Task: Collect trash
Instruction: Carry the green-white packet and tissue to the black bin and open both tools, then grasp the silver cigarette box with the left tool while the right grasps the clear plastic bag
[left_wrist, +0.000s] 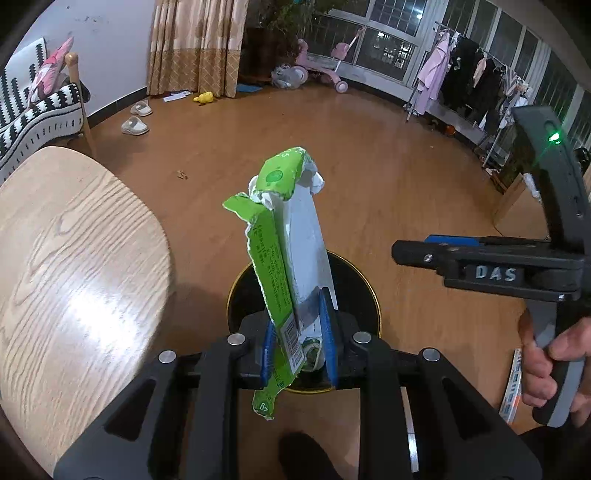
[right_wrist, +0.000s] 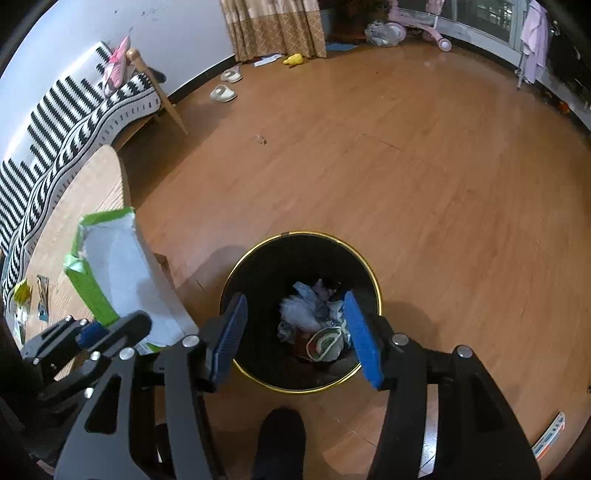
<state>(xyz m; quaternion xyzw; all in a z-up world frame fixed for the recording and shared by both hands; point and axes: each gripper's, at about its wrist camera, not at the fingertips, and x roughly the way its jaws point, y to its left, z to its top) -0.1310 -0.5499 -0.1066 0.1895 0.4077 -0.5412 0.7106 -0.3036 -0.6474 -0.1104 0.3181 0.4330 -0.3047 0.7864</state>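
My left gripper (left_wrist: 297, 332) is shut on a torn green and white carton (left_wrist: 286, 236) and holds it upright above the black trash bin (left_wrist: 354, 273) with a gold rim. The carton (right_wrist: 118, 266) and the left gripper (right_wrist: 99, 332) also show at the left of the right wrist view. My right gripper (right_wrist: 295, 332) is open and empty, hovering over the bin (right_wrist: 258, 266), which holds crumpled wrappers and paper (right_wrist: 314, 317). The right gripper (left_wrist: 417, 254) shows at the right in the left wrist view, held by a hand.
A light wooden round table (left_wrist: 74, 258) is at the left, with small wrappers on it (right_wrist: 40, 295). A striped sofa (right_wrist: 74, 118), slippers (right_wrist: 223, 92), a yellow toy (right_wrist: 293, 59), a pink tricycle (left_wrist: 325, 66) and a clothes rack (left_wrist: 472, 85) are around the wooden floor. A flat packet (right_wrist: 550, 435) lies on the floor at the right.
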